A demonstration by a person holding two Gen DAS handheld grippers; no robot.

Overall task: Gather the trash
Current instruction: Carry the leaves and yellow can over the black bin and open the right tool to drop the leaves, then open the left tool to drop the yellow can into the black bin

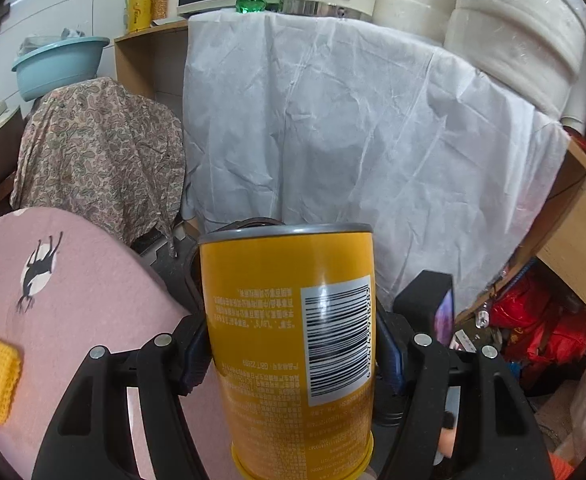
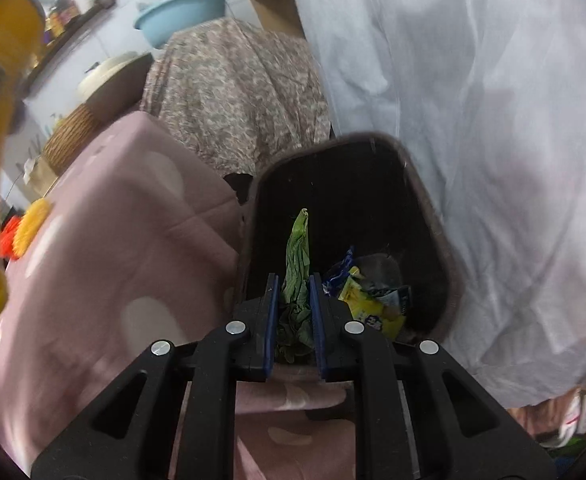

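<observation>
Gripping a smooth yellow cylindrical can with a grey rim, left tool clamps its sides beside the pink table, while right tool pinches crumpled green wrapper over the dark rounded-rectangular bin holding crinkled packets.

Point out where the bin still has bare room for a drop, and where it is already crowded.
In the right wrist view, the far half of the dark bin, up to its far rim, looks bare. The near right corner is crowded with crumpled wrappers. The right gripper holds a green scrap over the near edge. The pink tablecloth borders the bin's left side, the white sheet its right.
</observation>
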